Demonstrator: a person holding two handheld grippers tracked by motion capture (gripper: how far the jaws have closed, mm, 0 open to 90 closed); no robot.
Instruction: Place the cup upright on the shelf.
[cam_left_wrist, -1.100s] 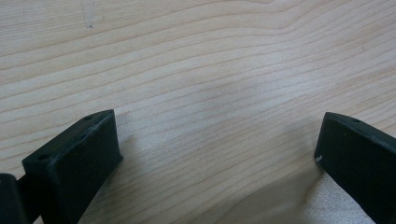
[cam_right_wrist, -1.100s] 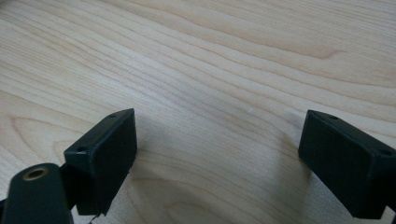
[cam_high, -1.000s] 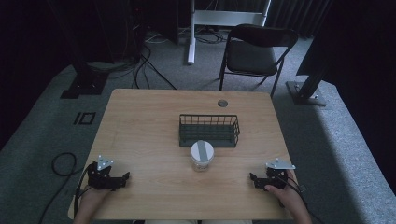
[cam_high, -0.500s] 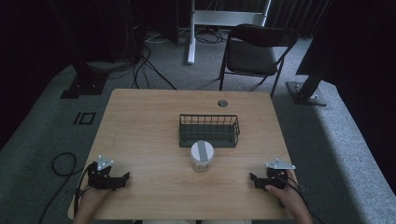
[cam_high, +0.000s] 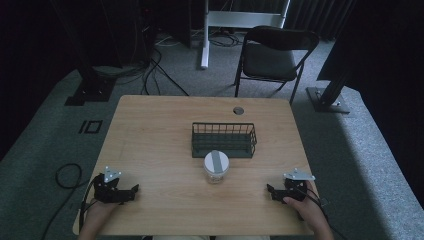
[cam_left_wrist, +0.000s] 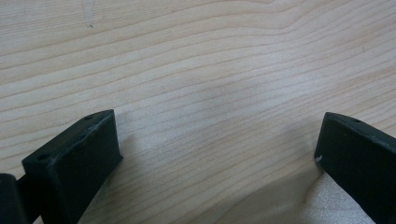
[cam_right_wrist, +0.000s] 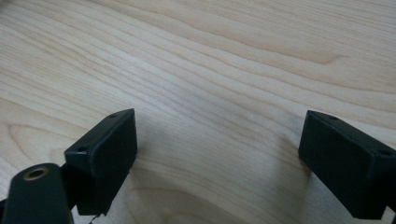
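Note:
A clear jar with a white lid (cam_high: 216, 166) stands upright at the middle of the wooden table (cam_high: 160, 135), just in front of a dark wire basket (cam_high: 224, 139). My left gripper (cam_high: 134, 190) rests on the table near the front left corner, open, jaws pointing right. In the left gripper view its jaws stand wide apart over bare wood (cam_left_wrist: 210, 93). My right gripper (cam_high: 270, 191) rests near the front right corner, open, jaws pointing left. Bare wood (cam_right_wrist: 219, 93) lies between its jaws in the right gripper view. Nothing is held by either gripper.
A round cable hole (cam_high: 238, 110) sits near the table's far edge. Beyond the table a black folding chair (cam_high: 276, 57) stands on grey carpet. Cables (cam_high: 65, 175) lie on the floor at the left.

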